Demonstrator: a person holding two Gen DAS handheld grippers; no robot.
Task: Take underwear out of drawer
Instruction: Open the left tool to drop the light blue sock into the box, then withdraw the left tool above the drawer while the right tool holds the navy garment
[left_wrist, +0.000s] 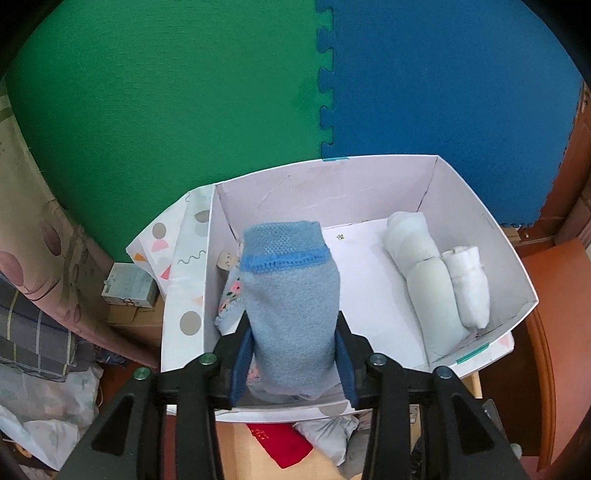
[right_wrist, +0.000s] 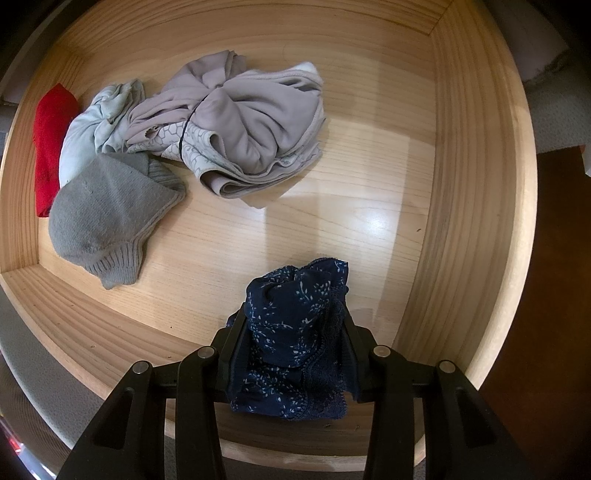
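Left gripper (left_wrist: 293, 343) is clamped on a rolled light-blue garment (left_wrist: 291, 295) with a brighter blue stitched band near its top end; both blue pads (left_wrist: 242, 363) press its sides, and the roll sticks out forward over the near-left part of a white cardboard box (left_wrist: 373, 177). The box sits on green and blue foam mat tiles (left_wrist: 184, 92). Inside the box, against the right wall, lie two pale rolled garments side by side: a long whitish roll (left_wrist: 424, 273) and a shorter white roll (left_wrist: 469, 288) touching its right side. Just left of the blue roll, low against the box's left wall, a floral-print piece (left_wrist: 231, 295) shows partly; most of it is hidden, so can't tell what it is. Right gripper (right_wrist: 295, 343) points down into a wooden drawer (right_wrist: 461, 166) and is closed on navy underwear with a pale speckle print and lace edge (right_wrist: 295, 325), bunched between the fingers near the drawer's front edge; whether it is off the drawer floor I can't tell. Well apart from it, toward the drawer's back-left: a taupe bundle (right_wrist: 243, 122) tied with a black band, a pale grey-green piece (right_wrist: 99, 125) beside it, a grey knit sock (right_wrist: 103, 218) in front, and a red garment (right_wrist: 50, 144) along the left wall.
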